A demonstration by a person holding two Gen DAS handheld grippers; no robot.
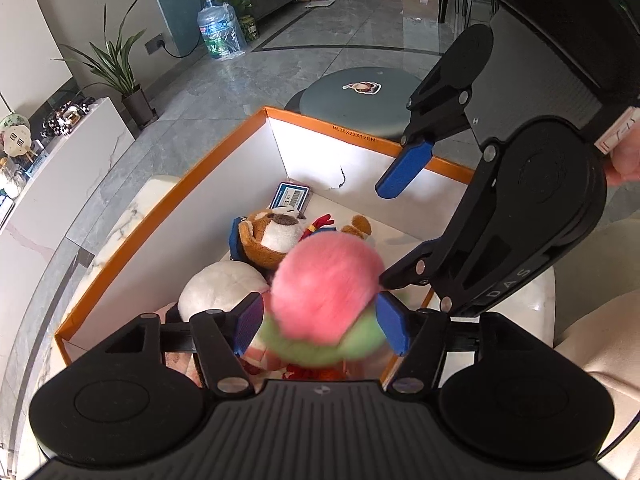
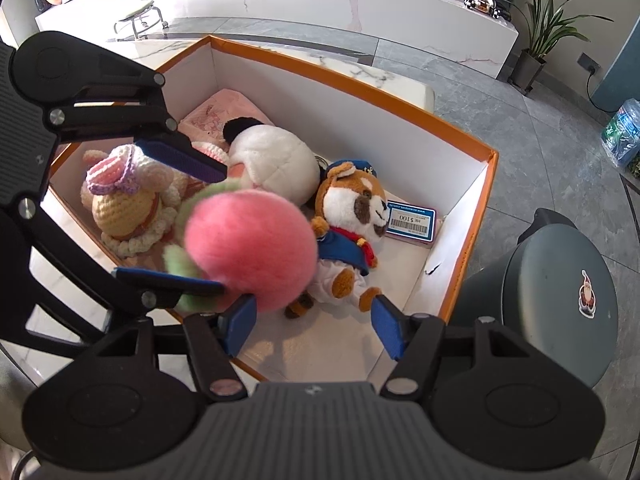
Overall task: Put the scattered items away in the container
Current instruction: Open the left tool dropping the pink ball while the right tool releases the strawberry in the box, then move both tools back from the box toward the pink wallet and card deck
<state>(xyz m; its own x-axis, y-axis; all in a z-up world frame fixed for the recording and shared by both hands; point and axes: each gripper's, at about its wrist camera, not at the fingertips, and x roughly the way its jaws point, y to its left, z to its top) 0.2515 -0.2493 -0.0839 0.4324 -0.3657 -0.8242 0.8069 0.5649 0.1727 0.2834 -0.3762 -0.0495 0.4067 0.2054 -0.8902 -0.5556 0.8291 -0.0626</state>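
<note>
Pink plush peach held over the orange-rimmed box

The plush peach [image 2: 250, 250] hangs above the box [image 2: 352, 76], pink end pointing away from the left hand-held gripper [image 1: 322, 326], whose fingers clench its green leaf end. The right hand-held gripper [image 2: 312, 324] is released, holding nothing, above the dog plush [image 2: 352, 216] lying inside beside a white plush [image 2: 276, 164].

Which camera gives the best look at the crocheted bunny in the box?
The right wrist view: the crocheted bunny lies in plain sight inside the orange box. In the left wrist view the pink peach plush and left gripper hide it.
</note>
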